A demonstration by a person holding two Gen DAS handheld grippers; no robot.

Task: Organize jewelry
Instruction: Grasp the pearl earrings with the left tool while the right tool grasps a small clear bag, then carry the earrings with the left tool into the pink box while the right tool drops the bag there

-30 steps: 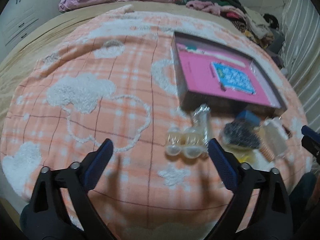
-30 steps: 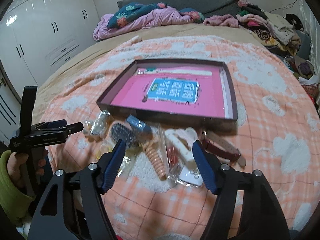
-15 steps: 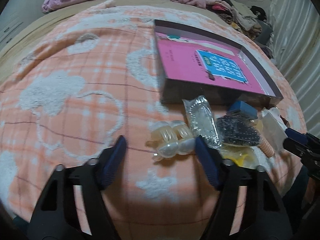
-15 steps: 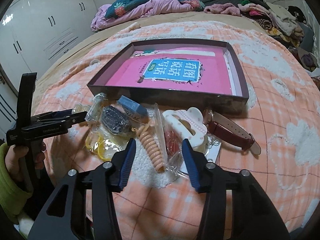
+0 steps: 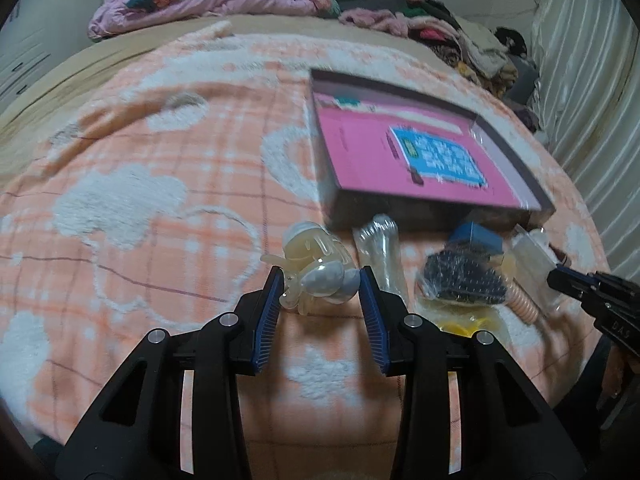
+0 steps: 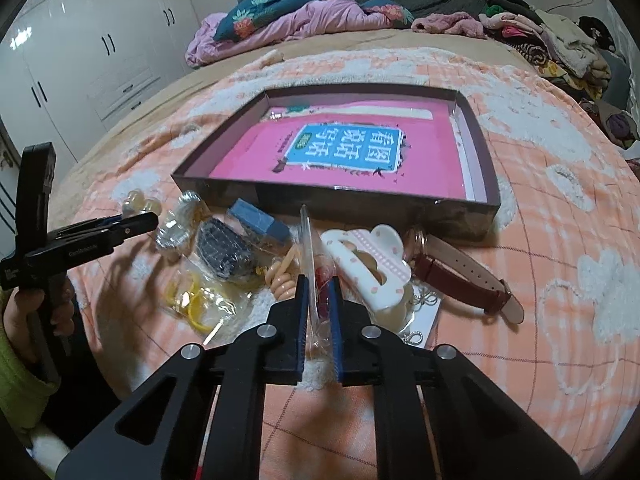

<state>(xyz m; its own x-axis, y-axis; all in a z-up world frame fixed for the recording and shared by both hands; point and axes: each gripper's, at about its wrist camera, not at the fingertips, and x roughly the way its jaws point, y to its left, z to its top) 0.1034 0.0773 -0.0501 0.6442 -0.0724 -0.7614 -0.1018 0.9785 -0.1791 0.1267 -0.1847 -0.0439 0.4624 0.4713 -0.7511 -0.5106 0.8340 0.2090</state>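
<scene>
- Both grippers had narrowed markedly from the wide spread seen a second earlier, and each now bracketed an item in the loose pile.
- Left gripper (image 5: 322,286): jaws were closing around a translucent cream plastic hair claw clip (image 5: 316,270); the blue pads stood against its two sides, the left pad touching the clip's prongs. The clip appeared to rest on the orange-and-white checked fleece blanket (image 5: 160,184).
- Right gripper (image 6: 319,298): jaws were drawn together on a clear plastic sachet holding small red items (image 6: 316,276); the sachet stood on edge between the pads, its upper edge rising beyond the fingertips.
- Dark shallow cardboard box with a pink printed liner (image 6: 344,156) lay on the far side of the pile, with no jewellery visible inside it.
- Remaining pile sat along the near wall of the box: a white hair claw clip with pink spots (image 6: 368,268) just right of the sachet, a brown leather-strap wristwatch (image 6: 460,280) further right, a peach spiral hair tie (image 6: 282,276) touching the sachet's left side, a black beaded piece in a clear bag (image 6: 226,252), a yellow item in a clear bag (image 6: 196,302) and a small blue box (image 6: 258,222).
- A hand in a green sleeve (image 6: 16,368) held the left tool at the left edge of the right-wrist view.
</scene>
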